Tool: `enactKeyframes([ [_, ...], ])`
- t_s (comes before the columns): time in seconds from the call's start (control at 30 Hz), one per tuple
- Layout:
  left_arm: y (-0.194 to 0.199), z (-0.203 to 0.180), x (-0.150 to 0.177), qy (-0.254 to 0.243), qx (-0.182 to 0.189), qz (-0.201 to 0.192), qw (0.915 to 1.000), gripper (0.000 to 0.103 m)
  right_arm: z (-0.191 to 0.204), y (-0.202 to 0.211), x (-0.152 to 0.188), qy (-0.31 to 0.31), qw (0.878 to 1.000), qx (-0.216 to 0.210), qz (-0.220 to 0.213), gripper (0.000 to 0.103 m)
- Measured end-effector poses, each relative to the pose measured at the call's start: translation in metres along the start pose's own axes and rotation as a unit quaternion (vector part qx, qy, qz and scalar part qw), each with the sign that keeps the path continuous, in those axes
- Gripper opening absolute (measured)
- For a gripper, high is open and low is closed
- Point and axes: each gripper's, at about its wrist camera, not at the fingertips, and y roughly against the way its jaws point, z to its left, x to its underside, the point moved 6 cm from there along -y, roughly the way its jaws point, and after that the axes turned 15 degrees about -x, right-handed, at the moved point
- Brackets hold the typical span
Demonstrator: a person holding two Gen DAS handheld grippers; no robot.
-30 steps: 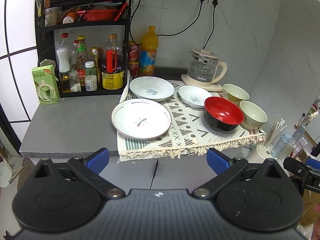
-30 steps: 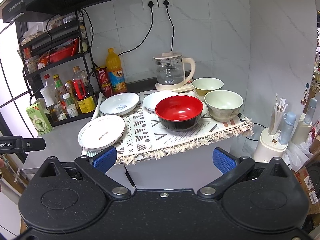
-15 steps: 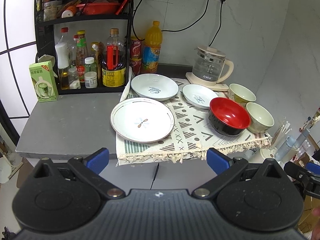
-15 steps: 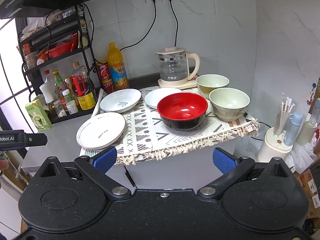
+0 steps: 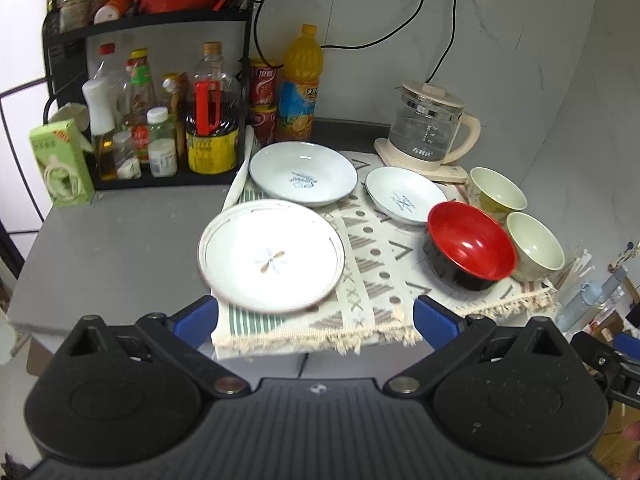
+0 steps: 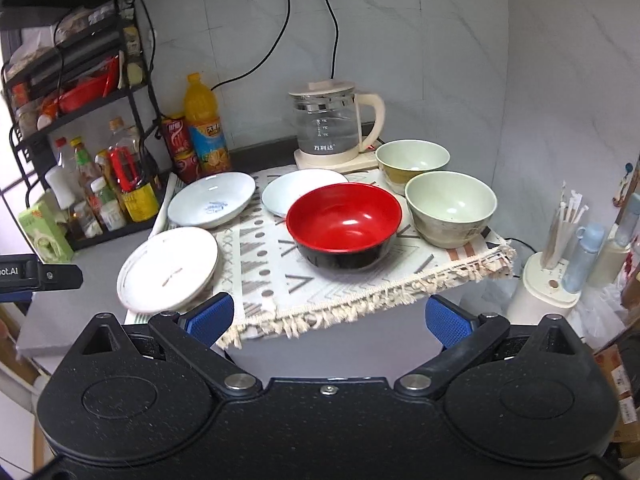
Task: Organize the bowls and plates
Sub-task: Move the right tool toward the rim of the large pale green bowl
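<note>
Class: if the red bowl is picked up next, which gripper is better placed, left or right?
Right, probably. The right gripper is open with the red bowl straight ahead; from the left gripper it sits off to the right.

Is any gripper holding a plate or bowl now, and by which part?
Nothing is held. The left gripper and right gripper are both open, short of the dishes.

1. We see a grey countertop (image 5: 120,248) running back to the tiled wall.
2. A fringed patterned cloth (image 5: 372,280) covers its right part, its front edge hanging over.
3. A black rack (image 5: 160,178) of bottles stands at the back left on the counter.
4. A green carton (image 5: 60,164) stands just left of the rack.
5. An orange drink bottle (image 5: 298,88) and red cans (image 5: 264,100) stand by the wall.
6. A glass kettle (image 5: 430,132) sits on its base at the back right.
</note>
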Motion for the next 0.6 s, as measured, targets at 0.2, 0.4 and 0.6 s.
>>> enactKeyframes([
  [0.2, -0.026, -0.013, -0.022, 0.001, 0.01, 0.008, 0.9999, 0.102, -0.011, -0.027, -0.016, -0.006, 1.0, -0.007, 0.016, 0.103],
  [0.4, -0.059, -0.019, -0.045, 0.002, 0.011, 0.019, 0.9998, 0.102, -0.025, -0.058, -0.029, -0.027, 0.999, 0.004, 0.036, 0.103],
  [0.6, -0.083, -0.029, -0.07, -0.014, 0.017, 0.023, 0.9995, 0.102, -0.036, -0.084, -0.047, -0.031, 0.999, 0.018, 0.037, 0.103],
])
